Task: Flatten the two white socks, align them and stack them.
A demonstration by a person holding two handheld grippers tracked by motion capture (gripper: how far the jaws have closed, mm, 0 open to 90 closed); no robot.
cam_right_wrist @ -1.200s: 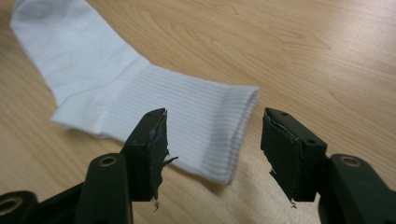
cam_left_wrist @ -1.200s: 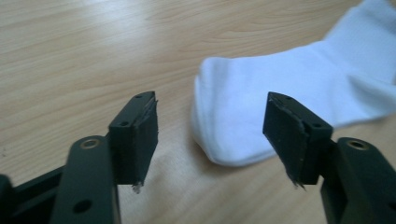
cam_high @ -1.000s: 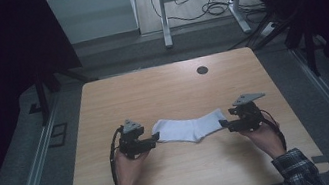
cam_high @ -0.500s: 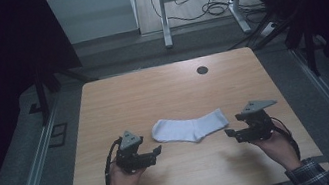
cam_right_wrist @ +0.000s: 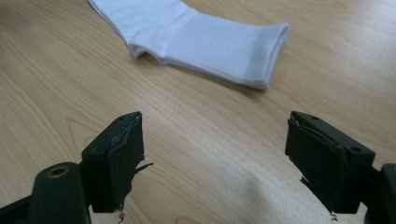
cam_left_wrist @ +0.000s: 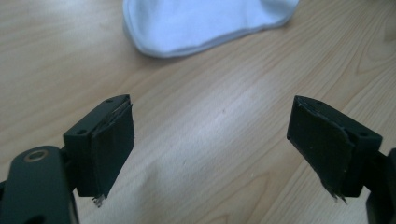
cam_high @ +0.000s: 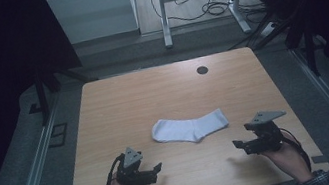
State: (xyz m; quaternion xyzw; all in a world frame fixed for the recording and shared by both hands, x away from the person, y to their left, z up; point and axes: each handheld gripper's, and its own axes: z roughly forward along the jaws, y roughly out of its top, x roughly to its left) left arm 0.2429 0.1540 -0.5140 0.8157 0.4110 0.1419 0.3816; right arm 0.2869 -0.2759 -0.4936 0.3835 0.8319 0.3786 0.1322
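1. Lying flat mid-table, the white sock (cam_high: 190, 127) rests free, touching neither gripper.
2. Left gripper (cam_high: 154, 168) and right gripper (cam_high: 238, 145) flank it, apart; both jaws, just opening, stand wide and empty.
3. Release looks complete; next likely calls for re-approaching an end.
4. Wooden table (cam_high: 162, 93), dark room beyond.

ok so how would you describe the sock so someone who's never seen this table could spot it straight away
Start from the wooden table with a small dark round hole near its far edge. Near the table's middle, beyond the left gripper and right gripper, lies the white sock, flat and bent at the heel. It is the sole pale, soft thing on the wood.
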